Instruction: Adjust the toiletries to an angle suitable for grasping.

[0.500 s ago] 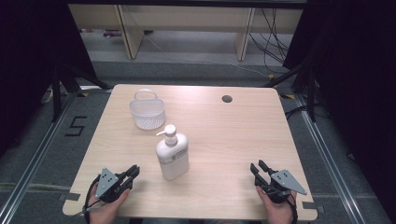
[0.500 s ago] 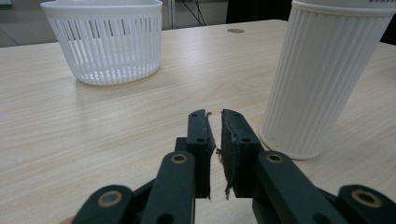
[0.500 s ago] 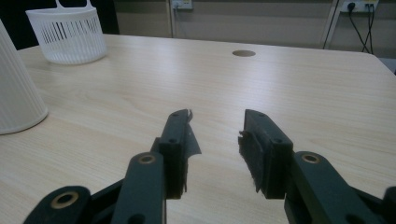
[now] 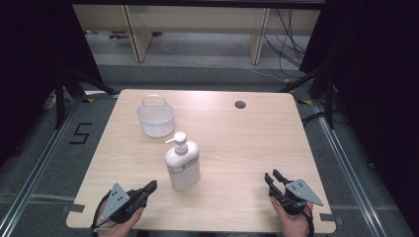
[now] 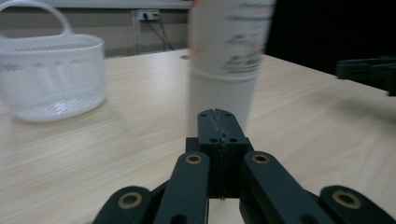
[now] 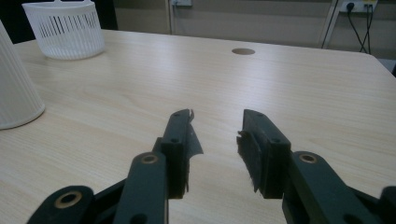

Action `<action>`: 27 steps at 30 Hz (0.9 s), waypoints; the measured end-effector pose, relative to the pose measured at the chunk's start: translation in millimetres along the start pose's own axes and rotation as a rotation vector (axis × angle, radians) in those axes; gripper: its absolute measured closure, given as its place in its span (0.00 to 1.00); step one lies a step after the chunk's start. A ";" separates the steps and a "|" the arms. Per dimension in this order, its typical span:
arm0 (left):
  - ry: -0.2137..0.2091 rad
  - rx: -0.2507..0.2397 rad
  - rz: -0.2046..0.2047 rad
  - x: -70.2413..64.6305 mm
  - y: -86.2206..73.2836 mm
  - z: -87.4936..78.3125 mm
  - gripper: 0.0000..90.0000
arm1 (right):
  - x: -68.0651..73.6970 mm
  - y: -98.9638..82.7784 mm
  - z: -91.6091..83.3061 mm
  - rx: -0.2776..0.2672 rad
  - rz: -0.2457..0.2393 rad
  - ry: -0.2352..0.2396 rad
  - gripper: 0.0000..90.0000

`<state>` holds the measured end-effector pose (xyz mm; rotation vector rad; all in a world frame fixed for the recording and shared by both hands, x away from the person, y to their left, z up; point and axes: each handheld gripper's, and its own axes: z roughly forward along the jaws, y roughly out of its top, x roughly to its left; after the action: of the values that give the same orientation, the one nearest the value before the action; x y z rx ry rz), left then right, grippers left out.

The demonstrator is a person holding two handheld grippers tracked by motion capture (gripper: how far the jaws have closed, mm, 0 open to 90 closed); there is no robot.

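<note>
With its jaws pressed together, the left tool [image 4: 148, 188] sat on the pale wooden tabletop [image 4: 237, 143] just short of the white plastic pump bottle [image 4: 182, 163], the right tool [image 4: 272, 179] parted, apparently before any grasp, which would require opening first.

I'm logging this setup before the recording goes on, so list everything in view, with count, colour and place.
Pump bottle: one, white, upright near the table's middle, just ahead of the left claw.
Basket: one, white, perforated, with a handle, far left part of the table.
Table: one, light wood, with a round cable hole near its far edge.
Floor marking "5": one, black, on the floor left of the table.
Left claw: one, black, jaws closed, near left edge of the table.
Right claw: one, black, jaws apart, near right edge.
</note>
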<state>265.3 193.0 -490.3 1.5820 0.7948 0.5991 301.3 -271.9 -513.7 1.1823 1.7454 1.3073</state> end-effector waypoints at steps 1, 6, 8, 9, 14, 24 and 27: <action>-0.005 0.016 0.008 -4.4 2.6 -0.3 1.00 | -0.1 0.0 -0.1 0.001 0.001 -0.003 0.70; -0.062 -0.005 0.033 -18.5 14.1 6.5 1.00 | -0.7 0.2 0.8 0.005 -0.010 -0.003 0.70; -0.061 0.018 0.041 -21.9 19.0 8.8 1.00 | -1.0 0.2 1.1 0.006 -0.012 0.000 0.70; -0.069 0.016 0.040 -22.7 20.5 11.7 1.00 | -1.2 0.3 1.2 0.005 -0.014 -0.001 0.70; -0.091 0.037 0.055 -28.7 26.5 25.3 1.00 | -1.1 0.2 1.3 0.005 -0.013 -0.001 0.70; -0.080 0.043 0.061 -25.9 29.9 44.0 1.00 | -0.5 -0.1 1.8 -0.006 -0.003 -0.007 0.69; -0.062 0.064 0.070 -24.4 30.4 43.6 1.00 | -0.5 -0.1 1.9 -0.006 -0.002 -0.006 0.69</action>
<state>287.7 144.7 -466.0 1.6847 0.7211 0.5775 303.1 -271.6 -514.4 1.1799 1.7369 1.3055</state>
